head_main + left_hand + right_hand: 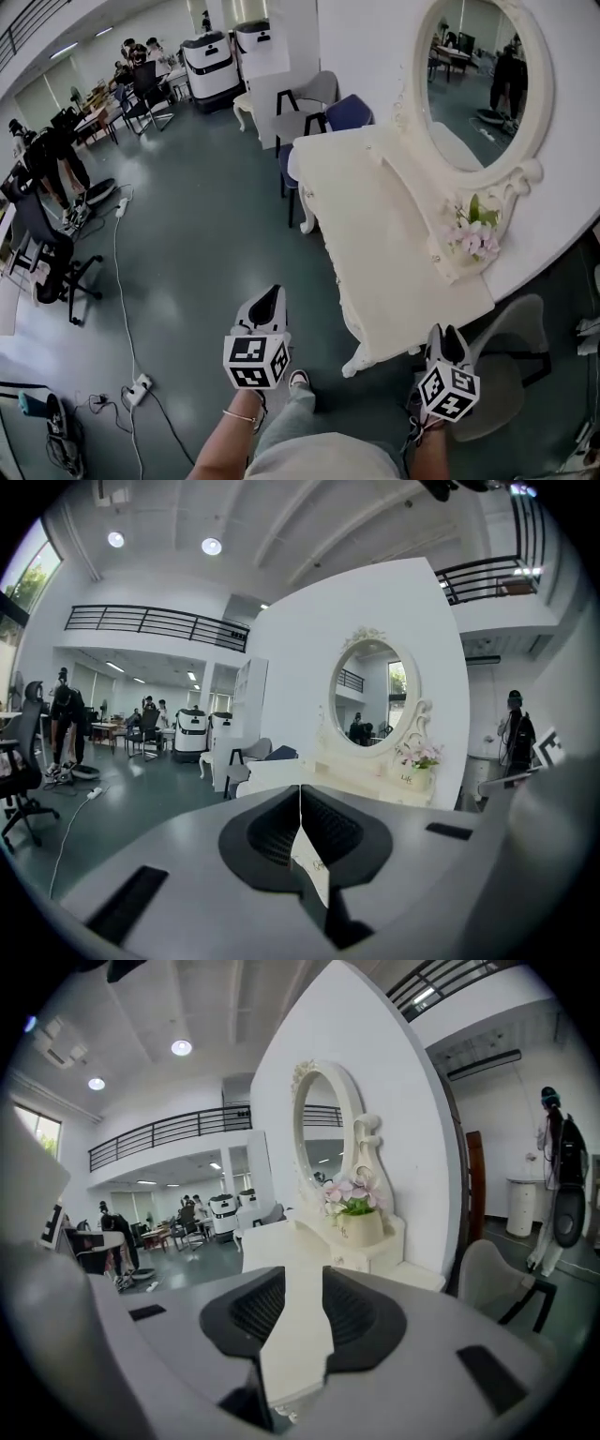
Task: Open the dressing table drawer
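Item list, left to right. Black office chair [45, 267] and white power strip [141, 386] with its cable: on the grey floor [206, 234], well to the left of both grippers. Left gripper [272, 296]: over bare floor, jaws closed tip to tip with nothing between them, clear of the furniture. Cream dressing table [375, 216]: ahead of and between the two grippers, its long top running away from them, its near carved leg just left of the right gripper. Oval mirror [478, 84]: at the table's back, ahead of the right gripper. Flower pot [361, 1227] with pink blossoms: on the raised shelf below the mirror. Drawer [340, 1258]: small knobbed front under that pot, pushed in flush, well ahead of the right gripper. Right gripper [448, 334]: at the table's near end, jaws parted and empty, not touching the table. Grey chair [514, 361]: just right of the right gripper.
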`<state>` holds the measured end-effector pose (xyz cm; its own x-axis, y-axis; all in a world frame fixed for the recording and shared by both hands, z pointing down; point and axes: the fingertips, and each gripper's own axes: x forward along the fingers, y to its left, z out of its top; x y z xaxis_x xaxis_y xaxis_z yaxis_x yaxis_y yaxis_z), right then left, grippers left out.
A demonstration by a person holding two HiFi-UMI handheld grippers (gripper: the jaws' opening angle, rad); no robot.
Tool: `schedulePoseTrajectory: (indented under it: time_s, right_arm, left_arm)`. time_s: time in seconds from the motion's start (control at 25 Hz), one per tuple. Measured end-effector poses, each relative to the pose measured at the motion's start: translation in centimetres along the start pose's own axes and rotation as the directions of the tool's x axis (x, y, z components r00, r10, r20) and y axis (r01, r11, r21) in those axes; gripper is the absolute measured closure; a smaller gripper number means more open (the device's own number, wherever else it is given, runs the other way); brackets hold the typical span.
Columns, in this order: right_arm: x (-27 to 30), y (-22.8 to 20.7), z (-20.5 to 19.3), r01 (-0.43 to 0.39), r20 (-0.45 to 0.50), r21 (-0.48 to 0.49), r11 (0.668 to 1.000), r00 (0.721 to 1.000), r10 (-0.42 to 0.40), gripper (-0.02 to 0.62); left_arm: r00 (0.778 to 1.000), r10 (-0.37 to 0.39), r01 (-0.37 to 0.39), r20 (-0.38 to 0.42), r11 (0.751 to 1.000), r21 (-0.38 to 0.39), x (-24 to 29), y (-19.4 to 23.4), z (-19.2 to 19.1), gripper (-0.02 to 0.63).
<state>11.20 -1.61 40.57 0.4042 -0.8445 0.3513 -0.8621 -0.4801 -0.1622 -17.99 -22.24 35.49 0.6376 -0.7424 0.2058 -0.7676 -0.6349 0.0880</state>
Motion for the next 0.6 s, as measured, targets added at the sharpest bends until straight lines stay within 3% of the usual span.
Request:
schedulePoseTrajectory:
  time_s: [0.32,0.6]
  right_arm:
    - [3.9,1.8,0.5,0.159,-0.010,0.067,0.985,0.987,-0.158,0.462]
    - [4.7,2.8,1.3,0.265,-0.003,0.102,0.959,0.964,-0.267,0.460]
  left_arm:
    - [0.993,-0.105,0.106,-0.049,0.994,0.032,7.9,5.0,1.7,0.586]
    - [0.970,-0.228,0.233,-0.081,0.972,0.045,13.0,5.2,2.3,0.586]
